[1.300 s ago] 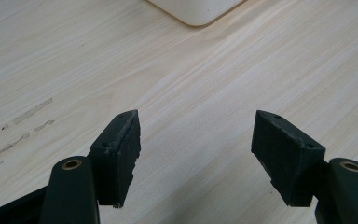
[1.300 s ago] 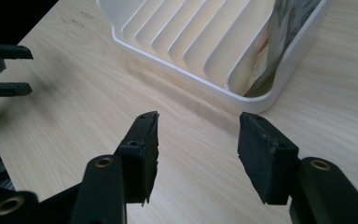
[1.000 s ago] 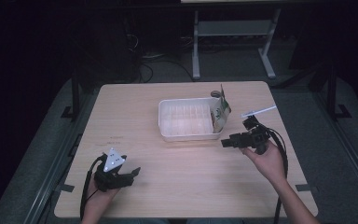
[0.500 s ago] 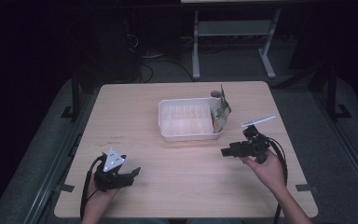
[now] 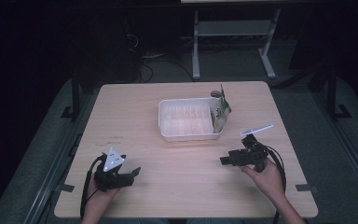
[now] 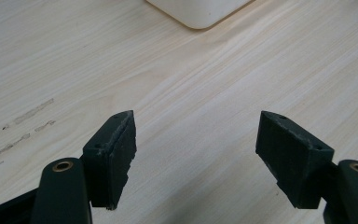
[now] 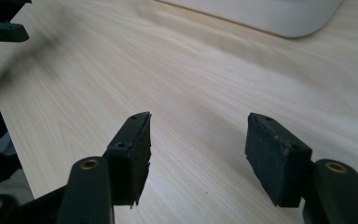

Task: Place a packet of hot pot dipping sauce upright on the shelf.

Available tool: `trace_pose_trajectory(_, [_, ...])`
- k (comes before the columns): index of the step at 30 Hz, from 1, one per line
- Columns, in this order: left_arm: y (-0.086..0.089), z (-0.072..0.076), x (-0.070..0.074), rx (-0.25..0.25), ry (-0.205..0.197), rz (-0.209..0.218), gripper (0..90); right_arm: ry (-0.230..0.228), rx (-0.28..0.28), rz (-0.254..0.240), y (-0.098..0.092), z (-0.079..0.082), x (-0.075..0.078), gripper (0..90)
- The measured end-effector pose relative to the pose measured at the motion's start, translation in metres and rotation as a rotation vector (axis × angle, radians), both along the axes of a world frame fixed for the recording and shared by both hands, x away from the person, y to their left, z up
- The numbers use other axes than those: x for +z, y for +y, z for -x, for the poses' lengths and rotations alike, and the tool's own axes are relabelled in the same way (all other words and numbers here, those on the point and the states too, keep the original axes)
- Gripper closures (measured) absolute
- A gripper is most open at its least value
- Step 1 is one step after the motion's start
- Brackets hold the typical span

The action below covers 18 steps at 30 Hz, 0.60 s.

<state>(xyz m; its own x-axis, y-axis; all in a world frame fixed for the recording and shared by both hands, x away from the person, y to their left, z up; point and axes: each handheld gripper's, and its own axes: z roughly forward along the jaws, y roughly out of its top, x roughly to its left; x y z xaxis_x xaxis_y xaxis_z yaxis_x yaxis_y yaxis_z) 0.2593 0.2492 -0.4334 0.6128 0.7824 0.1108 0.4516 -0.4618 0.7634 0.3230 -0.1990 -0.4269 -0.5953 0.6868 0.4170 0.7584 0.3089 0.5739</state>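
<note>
Near the white tray [image 5: 186, 135], left tool [image 5: 133, 171] and right tool [image 5: 223, 161] are held wide and empty, both lately opening, over the bench [image 5: 168, 186].

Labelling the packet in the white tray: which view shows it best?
High view: the packet stands upright at the right end of the white tray. Both gripper views catch just a tray corner, no packet.

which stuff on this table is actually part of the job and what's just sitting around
Part of the job:
- white tray mid-table
- green and white packet standing at the tray's right end
- left gripper, open, nothing between its jaws
- right gripper, open, nothing between its jaws

Just there:
- metal stand on the floor beyond the table
- cables on the floor
</note>
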Motion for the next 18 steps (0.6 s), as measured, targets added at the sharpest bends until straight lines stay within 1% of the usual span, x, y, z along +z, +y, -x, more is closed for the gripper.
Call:
trace_pose_trajectory(3, [0.0,0.0,0.0,0.0,-0.002,0.001,28.0,-0.001,0.006,0.009,0.001,0.004,-0.005,39.6])
trace_pose_trajectory(5, [0.0,0.0,0.001,-0.001,-0.004,0.001,27.9,-0.005,0.008,0.024,0.001,0.006,-0.007,39.3])
trace_pose_trajectory(11, [0.0,-0.001,0.002,-0.003,-0.001,0.0,27.1,-0.011,0.017,0.035,0.002,0.015,-0.015,38.7])
trace_pose_trajectory(14, [0.0,-0.001,0.001,-0.002,0.002,0.002,26.7,-0.011,0.031,0.036,0.008,0.017,-0.018,38.3])
trace_pose_trajectory(18, [0.001,-0.002,0.001,-0.001,0.005,0.003,26.3,-0.017,0.07,0.052,0.018,0.02,-0.021,38.1])
